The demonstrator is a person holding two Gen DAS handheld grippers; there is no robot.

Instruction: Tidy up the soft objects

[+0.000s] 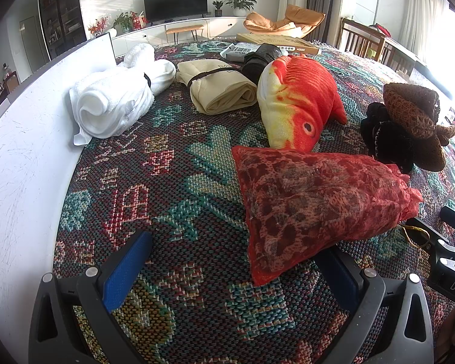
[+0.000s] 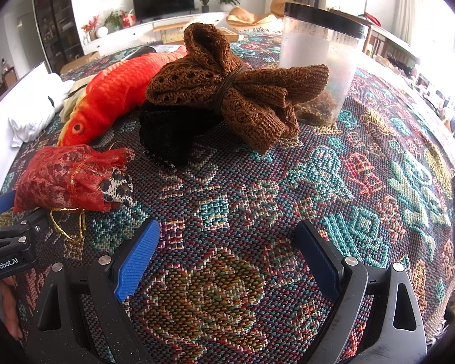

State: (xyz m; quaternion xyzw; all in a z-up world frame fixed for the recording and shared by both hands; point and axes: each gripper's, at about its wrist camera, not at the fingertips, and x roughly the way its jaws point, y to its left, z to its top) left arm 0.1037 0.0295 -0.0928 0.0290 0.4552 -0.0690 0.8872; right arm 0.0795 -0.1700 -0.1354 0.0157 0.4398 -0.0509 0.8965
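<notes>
1. The worktop (image 1: 173,182) wears a thick woven cloth in teal, red and gold. Its white bare edge (image 1: 24,151) curves along the left, and open cloth lies before both tools.
2. The fish pillow (image 1: 300,103), plush orange, white and yellow, lies mid-cloth; its head touches the red pouch.
3. The red mesh pouch (image 1: 312,200) holds leopard-print fabric that pokes out of its mouth, and its gold cord (image 2: 68,224) trails loose. One corner lies over the left tool's right finger.
4. The white towel roll (image 1: 115,100), fluffy and strapped, sits against the white edge; the beige roll (image 1: 221,91) is just beside it.
5. The brown knit bundle (image 2: 236,91), tied at its waist, rests on a black fabric (image 2: 166,133), touching a frosted plastic jar (image 2: 318,60) with a dark rim.
6. The left hand-held gripper (image 1: 233,273) is spread wide, gripping nothing. "GenRobot.AI" reads on its body in the right view.
7. The right hand-held gripper (image 2: 227,257) is equally wide and empty over bare cloth; the letters "DAS" show, possibly part of a longer word.
8. A flat box (image 1: 276,44) at the far edge carries print too small to read.
</notes>
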